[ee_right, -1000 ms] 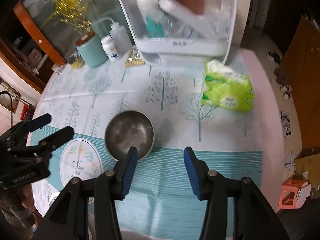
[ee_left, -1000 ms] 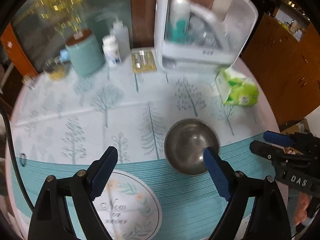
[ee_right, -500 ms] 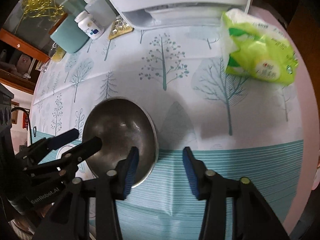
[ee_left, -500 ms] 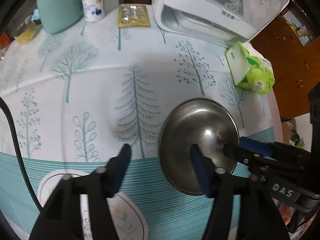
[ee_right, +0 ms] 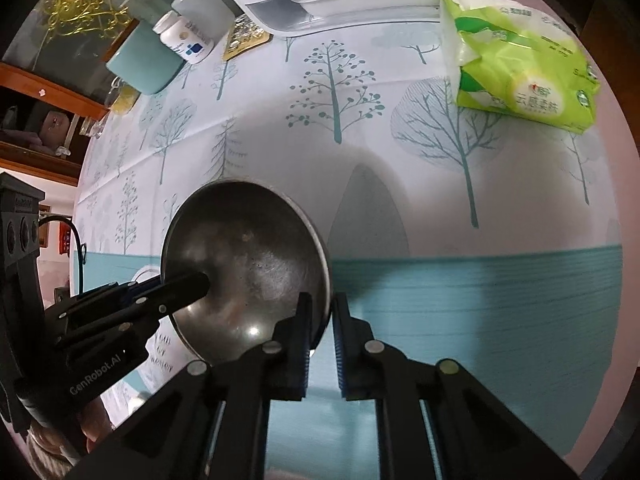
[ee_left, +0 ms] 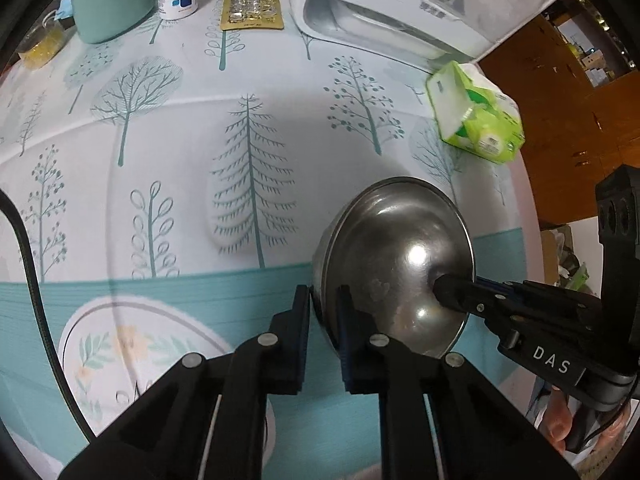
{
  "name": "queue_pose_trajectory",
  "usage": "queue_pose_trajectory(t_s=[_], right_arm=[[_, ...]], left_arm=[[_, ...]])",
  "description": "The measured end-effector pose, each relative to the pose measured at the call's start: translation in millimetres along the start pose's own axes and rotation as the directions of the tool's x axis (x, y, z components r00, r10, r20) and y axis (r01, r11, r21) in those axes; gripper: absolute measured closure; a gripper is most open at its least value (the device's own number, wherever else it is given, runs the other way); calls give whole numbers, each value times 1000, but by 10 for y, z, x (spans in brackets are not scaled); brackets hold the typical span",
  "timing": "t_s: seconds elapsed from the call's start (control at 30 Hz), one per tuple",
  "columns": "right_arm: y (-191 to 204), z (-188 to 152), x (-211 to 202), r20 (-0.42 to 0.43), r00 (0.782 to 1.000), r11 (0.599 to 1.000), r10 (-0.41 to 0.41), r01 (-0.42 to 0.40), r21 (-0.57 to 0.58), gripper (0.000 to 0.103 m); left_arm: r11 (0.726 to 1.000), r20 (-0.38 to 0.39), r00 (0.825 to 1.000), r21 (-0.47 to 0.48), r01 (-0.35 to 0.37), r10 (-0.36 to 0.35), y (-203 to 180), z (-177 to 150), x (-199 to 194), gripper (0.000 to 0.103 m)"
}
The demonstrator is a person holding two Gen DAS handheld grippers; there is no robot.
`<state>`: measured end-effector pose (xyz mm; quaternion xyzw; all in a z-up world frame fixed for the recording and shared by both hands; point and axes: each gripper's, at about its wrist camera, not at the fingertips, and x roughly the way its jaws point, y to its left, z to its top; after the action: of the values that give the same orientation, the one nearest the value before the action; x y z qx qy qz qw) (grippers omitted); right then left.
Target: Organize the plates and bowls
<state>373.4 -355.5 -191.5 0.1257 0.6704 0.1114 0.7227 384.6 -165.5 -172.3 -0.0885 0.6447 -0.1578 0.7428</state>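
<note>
Both grippers are clamped on the rim of the steel bowl (ee_left: 394, 264) from opposite sides: left gripper (ee_left: 324, 312) on the edge nearest the plate (ee_left: 132, 344), right gripper (ee_right: 320, 316) on the opposite edge, one finger inside the wall and one outside in each case. Jaws on both have just been closing, rim between them; both now pinch it. Bowl is round, no long axis; thin, smooth, scuffed metal, likely slippery. It sits on the teal band of the tablecloth (ee_left: 248, 128), just beside the flat floral plate. Beyond the bowl: soft green tissue pack (ee_left: 476, 124); farther, white plastic dish rack (ee_left: 420, 8).
</note>
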Motion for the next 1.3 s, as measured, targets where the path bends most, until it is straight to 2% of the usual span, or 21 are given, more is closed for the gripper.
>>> queue_pose_trajectory(t_s=[0.3,0.67,0.87,1.1,1.3], right_arm=[[114,-423,-531,29,999,999,29,-28,-34,93],[256,-1286,-1078,59,998,994,20,-14,-110,92],[256,-1798,-1157,42,999,991,15,-9,-137,92],[221,-2383,-944,-16,1000,986,-23,20,-166,92],[227,-2618,-780,-54,998,983,-38,27,-182,92]], left_arm=[[998,15,1000,61,-11,10,-298,-502,-556,91],[995,31,999,96,-14,11,-620,-1381,-1059,91],[994,-11,999,110,-29,30,-726,-1946,-1007,91],[995,-95,995,94,-27,36,-712,-2552,-720,91],[996,-136,989,75,-39,49,-673,-2828,-559,91]])
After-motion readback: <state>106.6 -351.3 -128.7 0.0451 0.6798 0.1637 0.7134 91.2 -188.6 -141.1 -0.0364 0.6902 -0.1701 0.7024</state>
